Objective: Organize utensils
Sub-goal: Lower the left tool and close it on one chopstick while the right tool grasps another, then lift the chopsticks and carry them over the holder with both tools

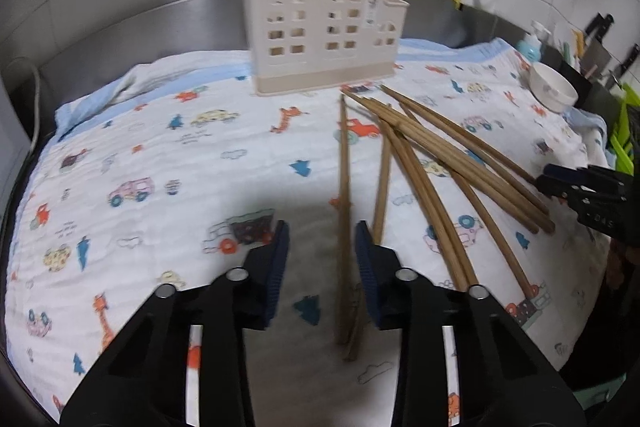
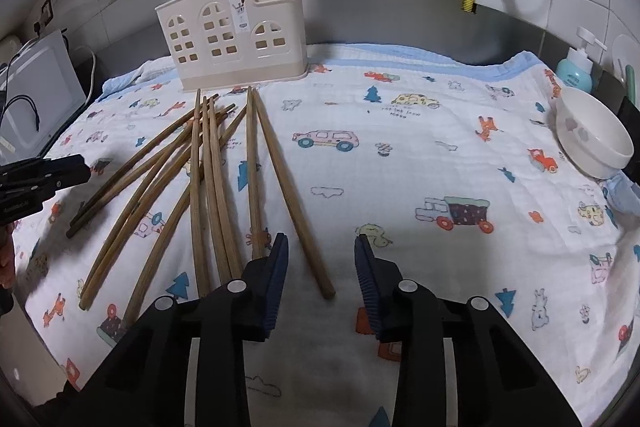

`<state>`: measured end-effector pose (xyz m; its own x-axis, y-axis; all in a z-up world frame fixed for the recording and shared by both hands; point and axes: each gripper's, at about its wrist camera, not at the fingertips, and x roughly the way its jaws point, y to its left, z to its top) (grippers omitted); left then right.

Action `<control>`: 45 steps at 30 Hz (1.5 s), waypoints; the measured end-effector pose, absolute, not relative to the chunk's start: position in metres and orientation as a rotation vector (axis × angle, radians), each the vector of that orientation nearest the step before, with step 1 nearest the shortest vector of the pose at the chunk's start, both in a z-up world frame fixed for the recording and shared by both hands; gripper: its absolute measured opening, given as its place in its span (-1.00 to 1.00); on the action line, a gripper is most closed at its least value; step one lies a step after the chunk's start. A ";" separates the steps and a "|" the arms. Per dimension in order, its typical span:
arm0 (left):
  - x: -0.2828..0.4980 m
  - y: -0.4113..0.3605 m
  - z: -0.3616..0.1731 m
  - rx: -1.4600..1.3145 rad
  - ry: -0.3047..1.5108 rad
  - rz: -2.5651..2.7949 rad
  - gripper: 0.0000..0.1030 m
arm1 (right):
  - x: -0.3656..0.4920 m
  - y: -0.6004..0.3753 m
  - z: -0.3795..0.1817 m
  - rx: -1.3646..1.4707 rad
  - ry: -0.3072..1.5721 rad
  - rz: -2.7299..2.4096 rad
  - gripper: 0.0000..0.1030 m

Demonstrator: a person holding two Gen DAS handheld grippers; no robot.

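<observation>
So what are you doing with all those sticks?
A person holds a gripper in each hand over a heap of wooden chopsticks on a cartoon-print cloth. The left gripper has one chopstick between its open jaws; the right gripper has another. Neither is gripped or lifted yet. The beige house-shaped holder behind them looks empty.

Left gripper [image 1: 322, 247]: bare cloth [image 1: 160, 155] ahead and to its left, free up to the utensil holder [image 1: 324, 39] at the back. Chopsticks [image 1: 424, 155] fan out ahead-right, one pair running between its fingers. Right gripper [image 2: 321, 259]: chopsticks [image 2: 208, 171] crowd its left, one stick between the fingers; cloth [image 2: 400, 163] ahead-right open until the bowl [image 2: 592, 139] at far right.
</observation>
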<state>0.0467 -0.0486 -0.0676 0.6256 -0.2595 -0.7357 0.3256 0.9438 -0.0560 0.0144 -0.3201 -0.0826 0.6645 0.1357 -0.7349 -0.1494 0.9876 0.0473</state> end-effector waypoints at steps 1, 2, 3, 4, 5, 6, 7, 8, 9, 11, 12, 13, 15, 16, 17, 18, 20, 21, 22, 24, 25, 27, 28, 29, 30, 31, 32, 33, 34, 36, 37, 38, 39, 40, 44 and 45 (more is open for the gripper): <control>0.048 -0.051 -0.069 0.096 0.834 -0.341 -0.40 | 0.016 -0.319 -0.083 -0.021 0.830 0.161 -0.36; 0.049 -0.054 -0.071 0.112 0.840 -0.346 -0.40 | 0.017 -0.318 -0.084 -0.026 0.832 0.160 -0.36; 0.052 -0.056 -0.073 0.124 0.846 -0.348 -0.40 | 0.018 -0.317 -0.085 -0.030 0.833 0.159 -0.36; 0.053 -0.057 -0.074 0.124 0.851 -0.358 -0.40 | 0.018 -0.316 -0.086 -0.035 0.834 0.159 -0.36; 0.055 -0.057 -0.076 0.112 0.859 -0.370 -0.41 | 0.019 -0.316 -0.086 -0.038 0.834 0.160 -0.36; 0.058 -0.056 -0.077 0.090 0.871 -0.383 -0.41 | 0.019 -0.315 -0.086 -0.043 0.834 0.160 -0.36; 0.059 -0.056 -0.078 0.089 0.876 -0.382 -0.41 | 0.020 -0.314 -0.087 -0.046 0.834 0.161 -0.38; 0.061 -0.057 -0.080 0.089 0.883 -0.381 -0.41 | 0.020 -0.314 -0.087 -0.050 0.835 0.161 -0.38; 0.062 -0.057 -0.081 0.090 0.886 -0.382 -0.41 | 0.021 -0.313 -0.088 -0.053 0.837 0.161 -0.40; 0.063 -0.058 -0.083 0.095 0.890 -0.398 -0.41 | 0.022 -0.312 -0.089 -0.059 0.841 0.161 -0.42; 0.064 -0.059 -0.084 0.102 0.893 -0.399 -0.41 | 0.023 -0.311 -0.089 -0.062 0.841 0.160 -0.43; 0.065 -0.061 -0.084 0.116 0.893 -0.395 -0.45 | 0.023 -0.311 -0.089 -0.065 0.841 0.159 -0.44; 0.068 -0.065 -0.087 0.136 0.905 -0.397 -0.61 | 0.024 -0.310 -0.089 -0.069 0.843 0.160 -0.45; 0.070 -0.066 -0.089 0.143 0.912 -0.389 -0.62 | 0.025 -0.310 -0.089 -0.072 0.843 0.159 -0.47; 0.071 -0.066 -0.090 0.145 0.908 -0.388 -0.63 | 0.025 -0.310 -0.090 -0.076 0.844 0.158 -0.48; 0.071 -0.067 -0.090 0.151 0.905 -0.387 -0.64 | 0.025 -0.309 -0.090 -0.082 0.844 0.157 -0.50; 0.071 -0.069 -0.090 0.166 0.905 -0.381 -0.70 | 0.025 -0.308 -0.090 -0.093 0.843 0.156 -0.58; 0.072 -0.068 -0.089 0.165 0.905 -0.376 -0.75 | 0.025 -0.308 -0.089 -0.093 0.841 0.158 -0.70; 0.073 -0.067 -0.089 0.156 0.907 -0.374 -0.78 | 0.025 -0.308 -0.089 -0.083 0.840 0.165 -0.76; 0.074 -0.066 -0.089 0.147 0.909 -0.371 -0.83 | 0.024 -0.307 -0.087 -0.080 0.839 0.167 -0.77; 0.075 -0.066 -0.089 0.146 0.910 -0.370 -0.83 | 0.023 -0.307 -0.086 -0.084 0.836 0.165 -0.77; 0.075 -0.067 -0.089 0.153 0.912 -0.369 -0.83 | 0.022 -0.304 -0.085 -0.082 0.834 0.172 -0.79; 0.075 -0.067 -0.089 0.157 0.914 -0.367 -0.82 | 0.020 -0.303 -0.084 -0.085 0.829 0.173 -0.80; 0.075 -0.068 -0.089 0.161 0.916 -0.364 -0.82 | 0.020 -0.302 -0.083 -0.087 0.827 0.173 -0.80; 0.076 -0.069 -0.089 0.169 0.918 -0.365 -0.82 | 0.020 -0.300 -0.083 -0.088 0.828 0.176 -0.81; 0.076 -0.069 -0.089 0.171 0.920 -0.366 -0.82 | 0.020 -0.300 -0.083 -0.089 0.826 0.172 -0.81; 0.076 -0.069 -0.088 0.167 0.921 -0.367 -0.82 | 0.020 -0.299 -0.082 -0.088 0.824 0.171 -0.81; 0.076 -0.068 -0.088 0.164 0.921 -0.369 -0.82 | 0.019 -0.299 -0.080 -0.083 0.820 0.174 -0.82; 0.076 -0.067 -0.088 0.160 0.919 -0.368 -0.84 | 0.018 -0.298 -0.078 -0.082 0.815 0.174 -0.82; 0.075 -0.066 -0.087 0.147 0.915 -0.361 -0.90 | 0.015 -0.298 -0.071 -0.080 0.793 0.171 -0.84; 0.074 -0.065 -0.086 0.136 0.908 -0.359 -0.90 | 0.012 -0.297 -0.063 -0.079 0.776 0.173 -0.85; 0.073 -0.065 -0.085 0.129 0.904 -0.361 -0.90 | 0.010 -0.297 -0.058 -0.078 0.762 0.173 -0.85; 0.072 -0.064 -0.083 0.118 0.900 -0.367 -0.90 | 0.008 -0.296 -0.053 -0.076 0.749 0.175 -0.85; 0.071 -0.062 -0.080 0.104 0.895 -0.376 -0.90 | 0.007 -0.296 -0.046 -0.076 0.733 0.179 -0.86; 0.065 -0.055 -0.065 0.057 0.856 -0.398 -0.91 | 0.003 -0.292 -0.017 -0.078 0.668 0.195 -0.86; 0.063 -0.053 -0.060 0.047 0.844 -0.404 -0.91 | 0.003 -0.291 -0.009 -0.078 0.651 0.201 -0.86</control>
